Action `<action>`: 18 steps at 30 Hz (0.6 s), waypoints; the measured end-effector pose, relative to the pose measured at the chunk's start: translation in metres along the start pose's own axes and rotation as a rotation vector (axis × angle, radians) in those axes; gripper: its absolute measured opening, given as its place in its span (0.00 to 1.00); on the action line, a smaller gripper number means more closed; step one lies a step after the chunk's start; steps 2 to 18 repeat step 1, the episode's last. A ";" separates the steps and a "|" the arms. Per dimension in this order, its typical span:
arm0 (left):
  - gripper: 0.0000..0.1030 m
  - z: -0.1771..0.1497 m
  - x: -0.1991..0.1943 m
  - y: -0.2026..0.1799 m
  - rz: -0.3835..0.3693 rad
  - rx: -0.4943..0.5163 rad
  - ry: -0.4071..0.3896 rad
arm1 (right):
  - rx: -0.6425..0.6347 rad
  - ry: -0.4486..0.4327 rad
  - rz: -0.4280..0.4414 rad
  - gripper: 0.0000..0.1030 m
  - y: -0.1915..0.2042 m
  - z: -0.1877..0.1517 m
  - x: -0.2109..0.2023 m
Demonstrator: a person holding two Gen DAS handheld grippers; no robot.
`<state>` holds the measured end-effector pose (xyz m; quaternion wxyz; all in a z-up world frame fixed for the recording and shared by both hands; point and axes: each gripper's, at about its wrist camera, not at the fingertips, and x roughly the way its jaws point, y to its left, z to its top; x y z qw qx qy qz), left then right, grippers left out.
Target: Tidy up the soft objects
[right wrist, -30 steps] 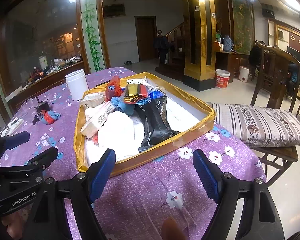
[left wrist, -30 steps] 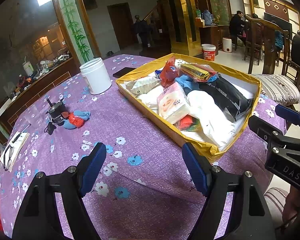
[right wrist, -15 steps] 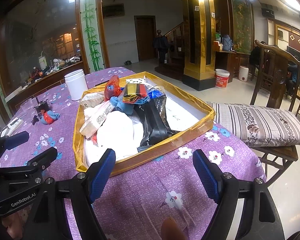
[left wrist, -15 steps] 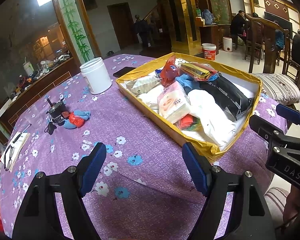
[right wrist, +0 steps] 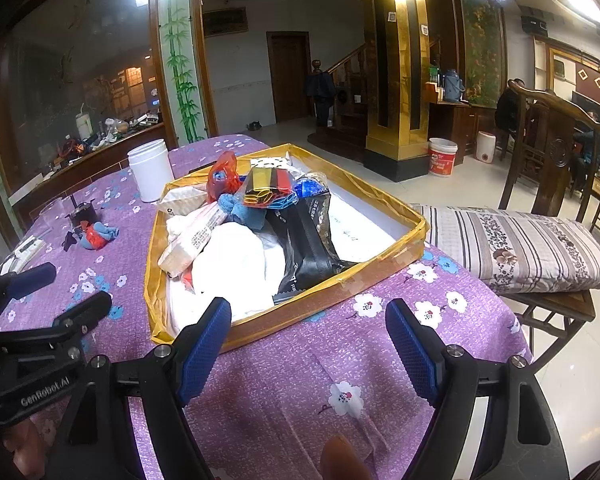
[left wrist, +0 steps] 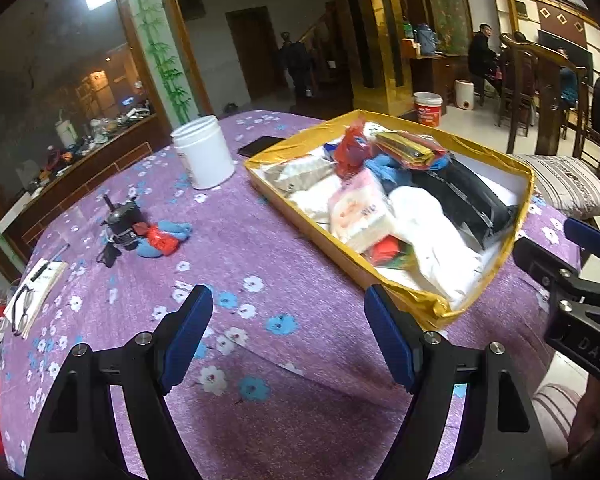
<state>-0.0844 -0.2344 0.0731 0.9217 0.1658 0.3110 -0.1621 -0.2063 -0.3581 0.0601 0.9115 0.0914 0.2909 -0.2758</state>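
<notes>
A shallow yellow box (left wrist: 516, 236) (right wrist: 404, 222) lies on the purple flowered tablecloth (left wrist: 260, 264), piled with soft things: a tissue pack (left wrist: 360, 212), white cloth (right wrist: 236, 264), a black pouch (right wrist: 308, 244), a blue cloth (right wrist: 240, 210), a red bag (left wrist: 350, 148) and a striped packet (right wrist: 268, 188). A blue and red soft toy (left wrist: 162, 236) (right wrist: 96, 234) lies loose to the left, against a small black device (left wrist: 122, 220). My left gripper (left wrist: 288, 332) hovers open before the box's near left corner. My right gripper (right wrist: 308, 344) hovers open before its front edge. Both hold nothing.
A white jar (left wrist: 204, 152) and a dark phone (left wrist: 260, 145) stand behind the box. Glasses on a notepad (left wrist: 32, 296) lie at the table's left edge. A wooden chair with a striped cushion (right wrist: 516, 248) stands right of the table. People sit in the far background.
</notes>
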 end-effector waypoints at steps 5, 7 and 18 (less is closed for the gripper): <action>0.76 0.000 0.001 0.000 0.009 0.000 0.001 | 0.001 -0.002 -0.002 0.79 0.000 0.000 -0.001; 0.76 0.000 0.001 0.000 0.009 0.000 0.001 | 0.001 -0.002 -0.002 0.79 0.000 0.000 -0.001; 0.76 0.000 0.001 0.000 0.009 0.000 0.001 | 0.001 -0.002 -0.002 0.79 0.000 0.000 -0.001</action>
